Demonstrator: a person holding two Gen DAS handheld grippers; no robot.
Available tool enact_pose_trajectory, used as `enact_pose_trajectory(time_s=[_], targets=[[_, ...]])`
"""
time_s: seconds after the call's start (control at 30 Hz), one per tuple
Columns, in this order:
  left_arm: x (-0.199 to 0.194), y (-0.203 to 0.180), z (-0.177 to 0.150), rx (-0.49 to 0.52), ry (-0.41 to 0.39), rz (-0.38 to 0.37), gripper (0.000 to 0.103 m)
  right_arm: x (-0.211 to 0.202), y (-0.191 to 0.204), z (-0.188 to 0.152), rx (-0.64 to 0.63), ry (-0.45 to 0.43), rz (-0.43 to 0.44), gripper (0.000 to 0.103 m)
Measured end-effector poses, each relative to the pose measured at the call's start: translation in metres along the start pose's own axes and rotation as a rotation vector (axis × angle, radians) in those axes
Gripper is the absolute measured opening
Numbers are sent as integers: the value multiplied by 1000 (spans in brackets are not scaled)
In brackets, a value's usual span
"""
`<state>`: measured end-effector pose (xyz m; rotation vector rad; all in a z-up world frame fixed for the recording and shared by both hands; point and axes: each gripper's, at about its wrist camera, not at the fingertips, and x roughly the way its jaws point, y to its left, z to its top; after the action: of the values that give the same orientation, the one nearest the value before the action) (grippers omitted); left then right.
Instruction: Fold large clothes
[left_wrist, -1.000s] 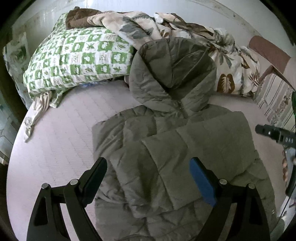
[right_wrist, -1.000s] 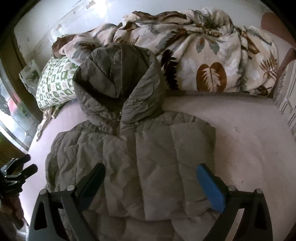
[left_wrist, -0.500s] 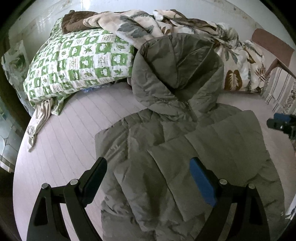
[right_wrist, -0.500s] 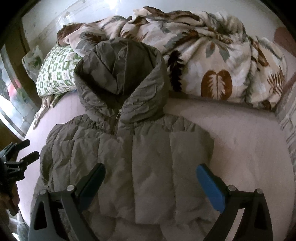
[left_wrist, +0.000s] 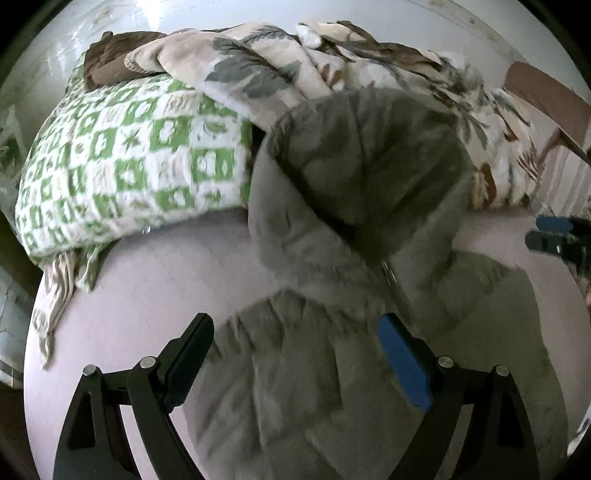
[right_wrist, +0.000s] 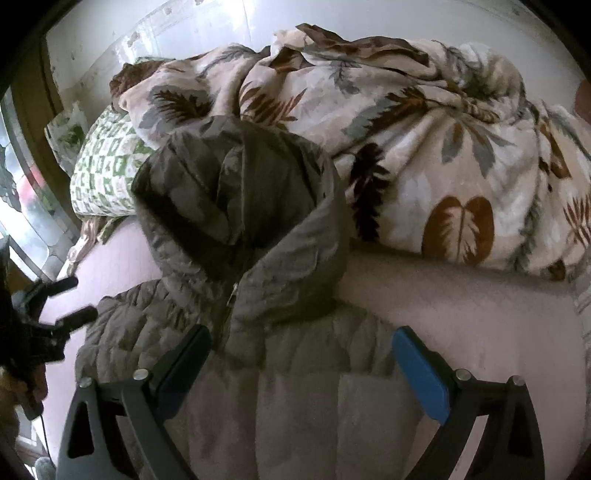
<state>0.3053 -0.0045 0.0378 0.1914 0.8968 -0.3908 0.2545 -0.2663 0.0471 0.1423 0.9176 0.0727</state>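
Both claws spread wide, holding nothing: my left claw (left_wrist: 295, 345) and right claw (right_wrist: 301, 354) hover over the shoulders of the jacket (left_wrist: 369, 369), flat on the bed (left_wrist: 147, 288). Hood (right_wrist: 240, 206) next, I reckon: pinch its rim, flip it down. Quilt (right_wrist: 424, 147) crowds behind; bare bed either side.
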Motion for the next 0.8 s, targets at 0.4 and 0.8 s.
enact_pose_trajectory(time_s=[0.4, 0.8], targets=[[62, 11, 53, -9, 7, 80, 91, 54, -10, 58, 21, 1, -50, 100], [127, 3, 83, -17, -7, 101, 83, 115, 11, 101, -176, -31, -196, 100]])
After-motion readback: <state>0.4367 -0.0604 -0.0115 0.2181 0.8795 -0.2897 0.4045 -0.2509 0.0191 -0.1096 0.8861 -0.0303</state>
